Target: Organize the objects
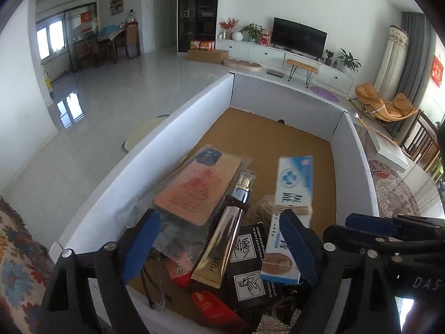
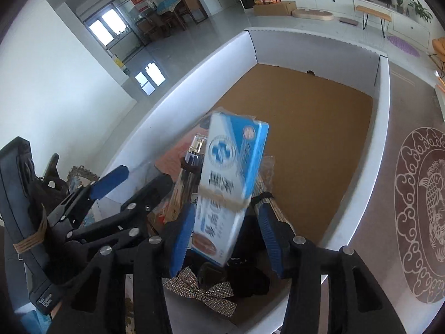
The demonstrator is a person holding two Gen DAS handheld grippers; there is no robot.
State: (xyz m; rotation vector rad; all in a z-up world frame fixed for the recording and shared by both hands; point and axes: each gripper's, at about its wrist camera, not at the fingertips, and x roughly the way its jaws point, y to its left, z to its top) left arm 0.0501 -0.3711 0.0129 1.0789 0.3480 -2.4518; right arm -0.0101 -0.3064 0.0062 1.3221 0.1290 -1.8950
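Nearest, the left gripper [image 1: 219, 247] hangs over the near end of a white-walled box [image 1: 144, 153] with a cork-brown floor, its blue-padded fingers [image 1: 139, 247] spread wide and touching nothing. Just beside it, the right gripper [image 2: 226, 235] has its fingers apart. The blue and white carton [image 2: 230, 178] stands tilted between them, bound with tan twine; the picture is blurred there, and I cannot tell whether the pads press on it. Under both grippers lies a heap: a gold tube [image 1: 222, 247] with a blue pump top, a pink phone case [image 1: 197, 192] in clear wrap, a black printed card [image 1: 247, 264], a red packet [image 1: 211, 303] and a glittery bow [image 2: 205, 292]. Beyond the heap the box floor lies bare. Far off stands a television [image 1: 299, 37].
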